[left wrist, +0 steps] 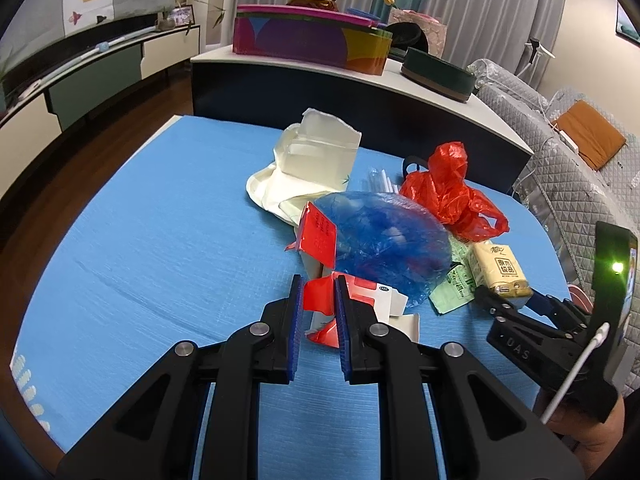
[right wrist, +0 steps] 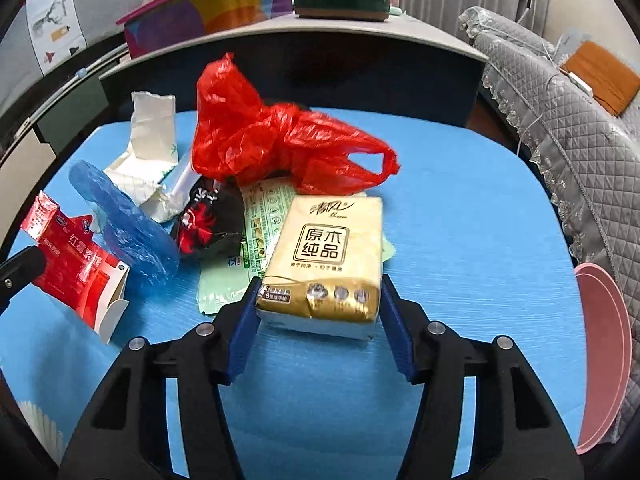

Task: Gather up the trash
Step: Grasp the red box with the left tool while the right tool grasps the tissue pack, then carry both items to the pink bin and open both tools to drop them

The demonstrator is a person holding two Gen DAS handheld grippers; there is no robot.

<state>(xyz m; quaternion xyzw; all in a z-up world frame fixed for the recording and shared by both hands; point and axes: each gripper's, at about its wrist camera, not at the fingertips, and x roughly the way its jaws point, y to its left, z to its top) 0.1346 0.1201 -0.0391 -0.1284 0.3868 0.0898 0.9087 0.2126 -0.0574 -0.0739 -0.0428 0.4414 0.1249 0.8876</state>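
Note:
A trash pile lies on the blue table (left wrist: 140,240). My left gripper (left wrist: 318,292) is shut on a flap of the red and white carton (left wrist: 320,236), also seen in the right wrist view (right wrist: 76,264). My right gripper (right wrist: 318,300) is open, its fingers on either side of the yellow tissue pack (right wrist: 324,256), apart from it; the pack also shows in the left wrist view (left wrist: 500,274). Around them lie a blue plastic film (left wrist: 384,240), a red plastic bag (right wrist: 280,144), a white torn wrapper (left wrist: 312,164), a green packet (right wrist: 240,248) and a black and red wrapper (right wrist: 208,220).
A dark counter (left wrist: 360,92) with a colourful box (left wrist: 312,40) and a green round tin (left wrist: 438,72) stands behind the table. A quilted grey sofa (right wrist: 560,120) is on the right. A pink bin rim (right wrist: 604,356) sits at the table's right edge.

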